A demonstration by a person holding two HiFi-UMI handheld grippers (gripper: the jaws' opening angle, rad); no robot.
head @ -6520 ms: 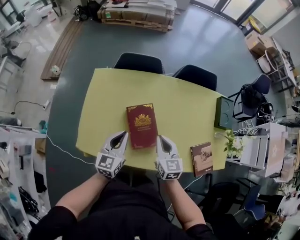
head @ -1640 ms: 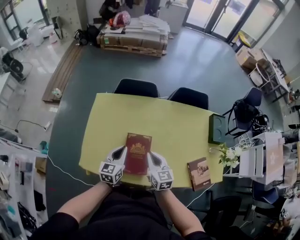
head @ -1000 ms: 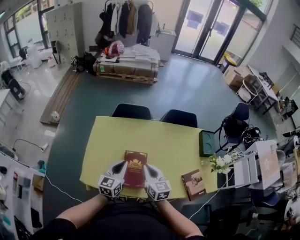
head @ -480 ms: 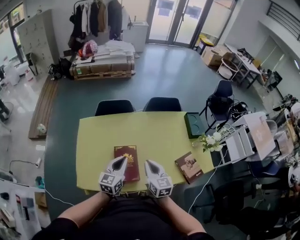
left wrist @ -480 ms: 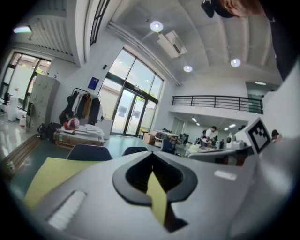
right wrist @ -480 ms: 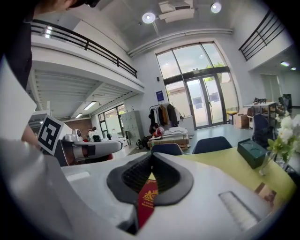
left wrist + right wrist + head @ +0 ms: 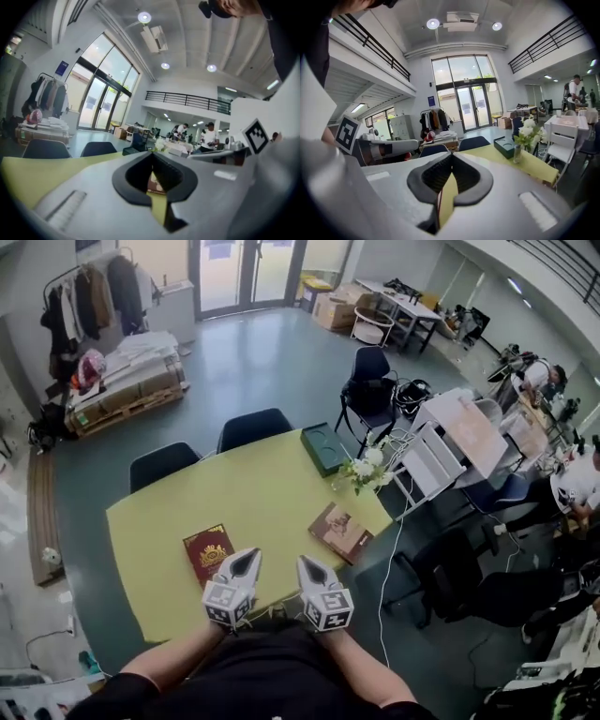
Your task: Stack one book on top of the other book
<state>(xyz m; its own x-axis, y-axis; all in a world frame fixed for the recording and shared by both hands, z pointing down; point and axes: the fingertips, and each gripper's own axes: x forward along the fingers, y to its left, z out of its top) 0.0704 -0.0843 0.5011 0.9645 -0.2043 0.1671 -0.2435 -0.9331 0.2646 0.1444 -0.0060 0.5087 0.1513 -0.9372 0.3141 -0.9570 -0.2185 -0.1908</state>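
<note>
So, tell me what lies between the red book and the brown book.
Bare yellow table, head view; the left hand-held gripper and right hand-held gripper tips poke in from the near edge.

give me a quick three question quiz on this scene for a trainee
1. True or false: the red book and the brown book lie apart on the table.
2. The left tongs and right tongs are: A open, B shut and empty, C shut on a book.
3. Which book lies nearer the flowers?
Key: 1 true; 2 B; 3 the brown book.
</note>
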